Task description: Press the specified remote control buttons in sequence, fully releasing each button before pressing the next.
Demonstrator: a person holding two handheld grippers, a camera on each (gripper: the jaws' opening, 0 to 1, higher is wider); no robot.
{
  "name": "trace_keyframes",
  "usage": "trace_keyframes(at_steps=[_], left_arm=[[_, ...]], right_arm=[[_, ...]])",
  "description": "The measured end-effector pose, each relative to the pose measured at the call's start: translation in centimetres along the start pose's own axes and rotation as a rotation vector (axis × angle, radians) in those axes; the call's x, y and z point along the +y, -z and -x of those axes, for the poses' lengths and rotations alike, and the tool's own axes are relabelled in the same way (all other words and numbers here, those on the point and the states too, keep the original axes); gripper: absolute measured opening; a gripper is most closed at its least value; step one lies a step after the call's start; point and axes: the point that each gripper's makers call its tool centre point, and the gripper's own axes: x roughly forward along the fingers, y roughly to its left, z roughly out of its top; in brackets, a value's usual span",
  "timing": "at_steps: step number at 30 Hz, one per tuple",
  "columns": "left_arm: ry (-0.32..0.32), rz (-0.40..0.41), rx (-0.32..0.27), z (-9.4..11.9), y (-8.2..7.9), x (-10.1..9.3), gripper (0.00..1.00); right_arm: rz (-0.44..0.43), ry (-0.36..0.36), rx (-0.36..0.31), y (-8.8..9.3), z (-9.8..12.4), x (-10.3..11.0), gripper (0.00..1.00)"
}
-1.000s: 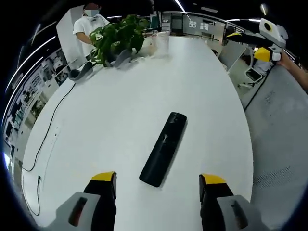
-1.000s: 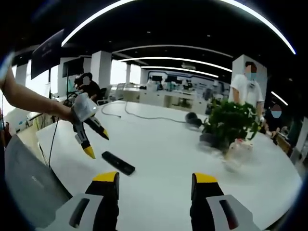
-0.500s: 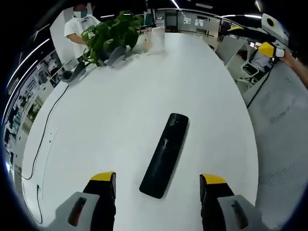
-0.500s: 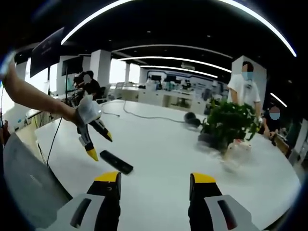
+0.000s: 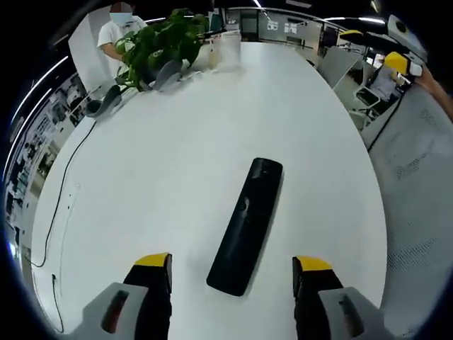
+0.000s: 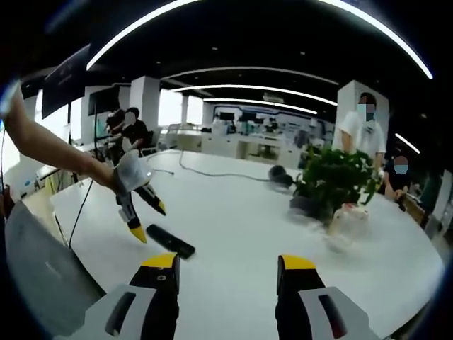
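A black remote control (image 5: pixel 246 225) lies flat on the white surface (image 5: pixel 170 163), near the edge closest to me and well apart from the potted plant (image 5: pixel 157 44) at the far end. In the left gripper view its long axis runs away from me, leaning a little to the right, with its near end lying between my two jaws. My left hand-held gripper (image 5: pixel 232 273) hangs just above it, jaws spread wide and holding nothing. My right hand-held gripper (image 6: pixel 228 268) is also spread and empty, held well back from the remote. So the left one is clearly nearer, and I judge the first press should come straight down from it.
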Motion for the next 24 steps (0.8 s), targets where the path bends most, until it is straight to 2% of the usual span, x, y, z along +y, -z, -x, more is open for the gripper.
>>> trace_keyframes(at_steps=[6,12,15,18,19,21,24], left_arm=[[0.001,-0.019,-0.005,-0.7,-0.4,-0.1,0.63],[0.017,-0.052,-0.018,-1.2,-0.8,-0.4,0.62],[0.017,-0.068,-0.012,-1.3,-0.7,-0.5,0.57],[0.018,-0.053,-0.014,-1.5,-0.5,-0.3,0.53],[0.02,-0.035,-0.026,-1.6,-0.7,-0.3,0.52],[0.009,-0.051,-0.05,-1.6,-0.9,0.0,0.49],[0.036,-0.017,-0.059,-1.6,-0.8,-0.4,0.42]], right_arm=[[-0.007,0.003,-0.016,-0.2,0.1,-0.1,0.51],[-0.006,-0.002,-0.012,-0.2,0.0,0.0,0.5],[-0.006,-0.003,-0.012,-0.2,0.0,0.0,0.5],[-0.006,-0.003,-0.012,-0.2,0.0,0.0,0.49],[-0.006,-0.003,-0.012,-0.2,0.0,0.0,0.49],[-0.004,-0.003,-0.01,-0.2,0.0,0.0,0.49],[-0.001,-0.004,-0.007,-0.1,0.0,0.0,0.49]])
